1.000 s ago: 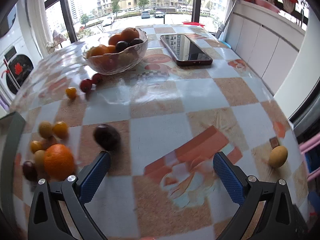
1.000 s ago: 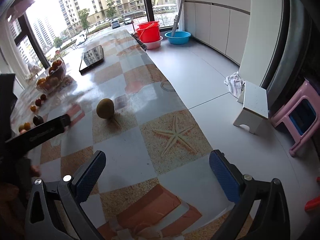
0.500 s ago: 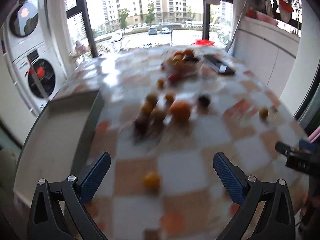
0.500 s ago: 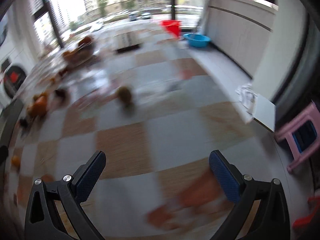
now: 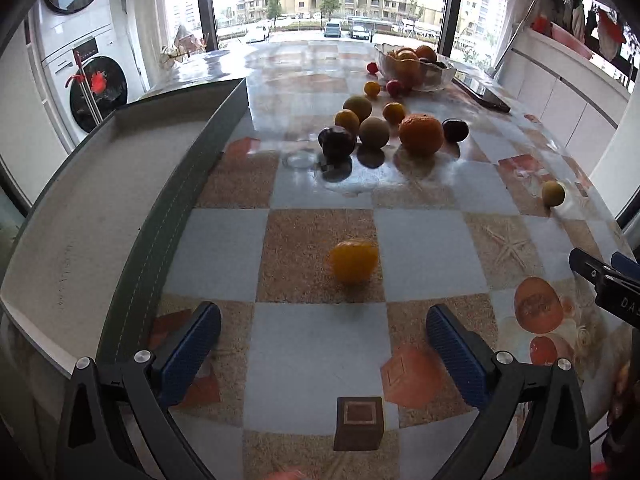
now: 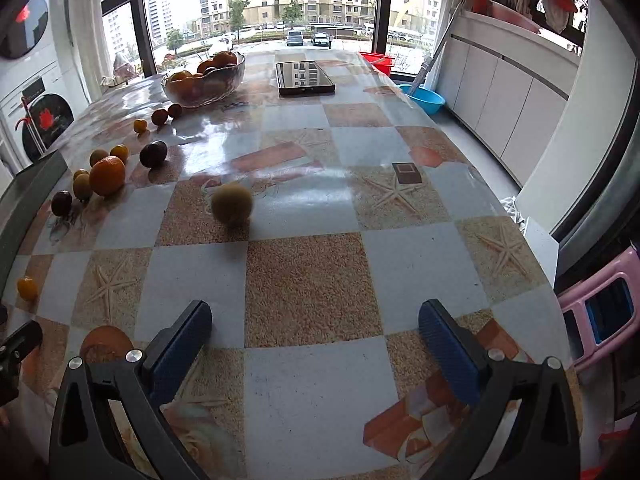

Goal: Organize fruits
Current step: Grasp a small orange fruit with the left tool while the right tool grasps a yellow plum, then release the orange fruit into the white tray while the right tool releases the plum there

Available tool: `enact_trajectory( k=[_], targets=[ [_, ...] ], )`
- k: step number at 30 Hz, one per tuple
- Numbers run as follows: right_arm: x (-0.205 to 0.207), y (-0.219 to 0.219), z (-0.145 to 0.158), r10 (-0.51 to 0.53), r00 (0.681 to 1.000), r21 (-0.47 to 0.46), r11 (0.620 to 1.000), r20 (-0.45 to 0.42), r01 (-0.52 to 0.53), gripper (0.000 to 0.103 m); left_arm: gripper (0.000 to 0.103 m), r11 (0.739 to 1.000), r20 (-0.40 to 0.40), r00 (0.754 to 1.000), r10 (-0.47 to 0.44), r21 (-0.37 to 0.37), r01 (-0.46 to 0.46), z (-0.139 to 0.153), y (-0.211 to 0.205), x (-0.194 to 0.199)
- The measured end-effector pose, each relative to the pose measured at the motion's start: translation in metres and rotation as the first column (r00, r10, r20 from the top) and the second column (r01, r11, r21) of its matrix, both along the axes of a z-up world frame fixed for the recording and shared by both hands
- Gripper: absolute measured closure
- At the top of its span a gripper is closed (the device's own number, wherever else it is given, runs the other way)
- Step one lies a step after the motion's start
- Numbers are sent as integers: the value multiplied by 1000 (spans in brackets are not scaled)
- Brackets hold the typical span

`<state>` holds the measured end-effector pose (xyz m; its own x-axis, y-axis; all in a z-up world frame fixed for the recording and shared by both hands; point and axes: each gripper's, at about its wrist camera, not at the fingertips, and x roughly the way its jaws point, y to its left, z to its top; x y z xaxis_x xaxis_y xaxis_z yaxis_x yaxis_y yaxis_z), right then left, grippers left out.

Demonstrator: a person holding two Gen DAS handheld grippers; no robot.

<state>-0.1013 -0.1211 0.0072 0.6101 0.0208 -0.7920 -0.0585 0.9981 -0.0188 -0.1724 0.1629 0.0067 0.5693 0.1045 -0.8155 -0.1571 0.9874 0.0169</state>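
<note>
My left gripper [image 5: 323,344] is open and empty, a short way behind a small yellow fruit [image 5: 353,261] on the checked tablecloth. Further off lies a cluster with a large orange [image 5: 421,134], dark plums [image 5: 337,142] and greenish round fruits [image 5: 374,132]. A glass bowl [image 5: 416,66] of fruit stands at the back. My right gripper [image 6: 315,338] is open and empty, facing a lone greenish-brown fruit [image 6: 232,204]. The same cluster with the orange [image 6: 107,175] shows at left, the bowl [image 6: 204,80] far back.
A grey tray [image 5: 120,184] with a raised rim lies along the table's left side. A black tablet [image 6: 304,77] rests at the back. A small yellow-green fruit [image 5: 553,193] sits near the right table edge. A pink stool [image 6: 600,312] stands on the floor at right.
Both grippers have pulled back and swung to look along the table. The left view went from close over the plum and orange to a far view with the tray. Jaws stayed open.
</note>
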Motion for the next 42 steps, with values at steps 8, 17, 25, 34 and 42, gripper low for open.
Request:
enact_trajectory(
  k=[8,17,25,34,42],
  targets=[
    [0,0,0,2,1000,-1,1000,-9,-2,0,0,1000,30,1000,0,-21,0,-5,2,0],
    [12,7,3,-3,997,-6,1000,-75,3,0,0,1000,-6,1000,-13,-19,13,-3,2,8],
    [33,49,3,145,987,24,989,-71,-144,8,14,999,4,999,-36,-8,37,5,-2,20],
    [31,56,12,170,984,106,981,-49,-164,74,80,996,-9,998,-63,-65,62,7,3,21],
    [21,56,25,209,977,160,967,-49,-199,74,80,988,47,997,-59,-141,65,30,21,6]
  ],
)
